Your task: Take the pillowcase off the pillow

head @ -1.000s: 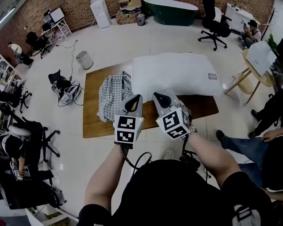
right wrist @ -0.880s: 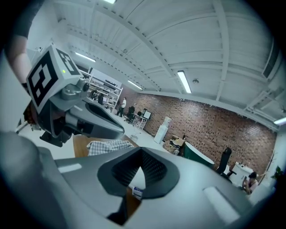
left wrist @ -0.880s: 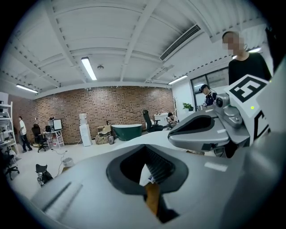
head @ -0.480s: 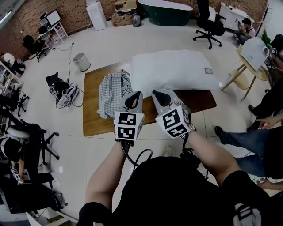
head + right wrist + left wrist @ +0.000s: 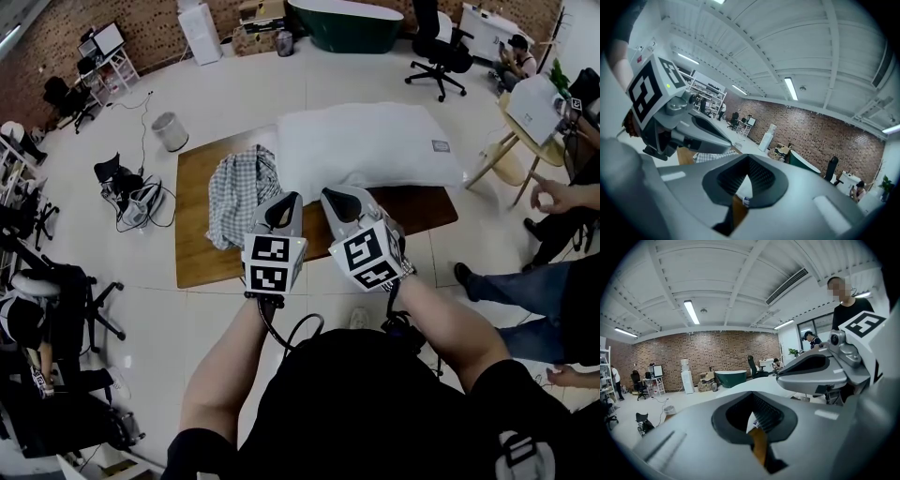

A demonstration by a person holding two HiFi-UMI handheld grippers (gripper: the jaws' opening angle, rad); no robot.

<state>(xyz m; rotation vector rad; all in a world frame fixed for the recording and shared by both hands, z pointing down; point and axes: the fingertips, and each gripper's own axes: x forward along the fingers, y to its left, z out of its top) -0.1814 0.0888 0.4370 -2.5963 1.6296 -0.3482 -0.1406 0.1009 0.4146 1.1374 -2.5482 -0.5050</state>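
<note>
A bare white pillow (image 5: 361, 150) lies across the far half of the wooden table (image 5: 202, 258), with a small label near its right end. The checked pillowcase (image 5: 239, 192) lies crumpled in a heap on the table's left part, beside the pillow. My left gripper (image 5: 284, 202) and right gripper (image 5: 335, 197) are held side by side above the table's near edge, both shut and empty, short of the pillow and the pillowcase. In the left gripper view the left gripper (image 5: 754, 409) has its jaws closed together. The right gripper (image 5: 745, 176) looks the same in its own view.
A chair with a white bag (image 5: 534, 112) stands right of the table, and a person's legs (image 5: 525, 286) and hand are at the right edge. A bin (image 5: 170, 130) and a dark bag (image 5: 127, 187) sit on the floor to the left. Office chairs and desks line the room.
Both grippers drew slightly back toward me and stayed shut. The person at the right raised a hand.
</note>
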